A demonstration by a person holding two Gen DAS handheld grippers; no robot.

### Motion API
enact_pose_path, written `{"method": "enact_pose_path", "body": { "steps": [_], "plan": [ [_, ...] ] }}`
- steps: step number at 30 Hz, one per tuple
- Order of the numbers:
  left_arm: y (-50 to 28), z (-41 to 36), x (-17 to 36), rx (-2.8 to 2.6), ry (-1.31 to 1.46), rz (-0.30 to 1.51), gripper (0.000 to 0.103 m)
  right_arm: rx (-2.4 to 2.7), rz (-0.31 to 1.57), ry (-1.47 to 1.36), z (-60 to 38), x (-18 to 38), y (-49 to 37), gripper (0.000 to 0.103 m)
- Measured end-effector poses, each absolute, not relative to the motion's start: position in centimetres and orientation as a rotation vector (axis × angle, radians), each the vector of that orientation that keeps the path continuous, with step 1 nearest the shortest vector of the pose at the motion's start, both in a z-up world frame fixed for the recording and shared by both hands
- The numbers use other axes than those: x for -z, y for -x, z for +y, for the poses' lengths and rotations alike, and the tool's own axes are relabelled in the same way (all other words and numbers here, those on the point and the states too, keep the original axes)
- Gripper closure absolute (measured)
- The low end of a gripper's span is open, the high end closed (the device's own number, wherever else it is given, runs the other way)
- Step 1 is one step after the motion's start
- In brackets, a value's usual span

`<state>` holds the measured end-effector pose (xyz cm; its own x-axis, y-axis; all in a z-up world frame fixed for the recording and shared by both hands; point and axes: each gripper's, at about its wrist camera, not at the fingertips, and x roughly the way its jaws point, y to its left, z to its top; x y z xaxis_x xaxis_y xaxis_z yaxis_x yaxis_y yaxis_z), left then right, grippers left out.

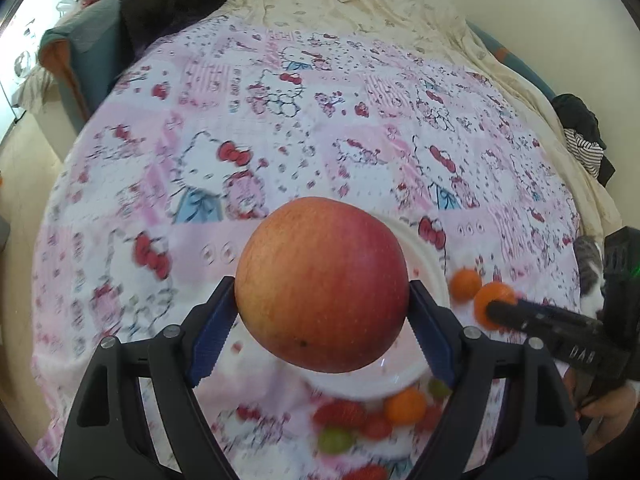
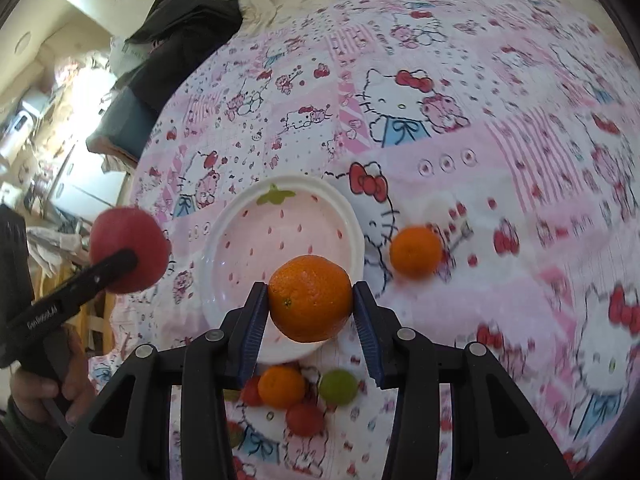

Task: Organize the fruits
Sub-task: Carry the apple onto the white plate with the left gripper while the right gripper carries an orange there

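Above plate [image 2: 236,232]: left gripper [image 1: 322,300] clamps apple [image 1: 320,284], right gripper [image 2: 310,300] clamps orange [image 2: 310,298]; only right cam shows plate's strawberry print.

We grip an apple [image 1: 322,284] in our left gripper [image 1: 322,320] and an orange [image 2: 310,298] in our right gripper [image 2: 310,312], both raised.

The apple [image 1: 322,284] is red shading to orange-yellow, with fine pale speckles. The held orange [image 2: 310,298] is uniform bright orange, as is the loose orange [image 2: 416,252]. The plate [image 2: 240,220] is white-rimmed with a pale pink centre, red seed marks and a green leaf motif. The bedsheet [image 2: 500,128] is pink-and-white patchwork printed with cartoon cats wearing red bows. Gripper pads [image 2: 256,320] are blue on black frames.
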<state>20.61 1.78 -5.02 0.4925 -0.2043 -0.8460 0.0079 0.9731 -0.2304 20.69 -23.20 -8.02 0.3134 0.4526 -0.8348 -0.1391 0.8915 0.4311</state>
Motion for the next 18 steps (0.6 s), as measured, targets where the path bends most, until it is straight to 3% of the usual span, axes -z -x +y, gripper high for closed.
{"method": "enact_pose_path", "body": {
  "steps": [10, 18],
  "plan": [
    [-25.6, 0.3, 9.6, 0.166, 0.23, 1.016, 0.023, -0.444, 1.281, -0.214, -21.0, 12.7, -24.2, 0.058],
    [-25.3, -0.7, 12.6, 0.19, 0.198, 1.043, 0.023, -0.498, 1.313, -0.17, -19.4, 14.9, -25.1, 0.058]
  ]
}}
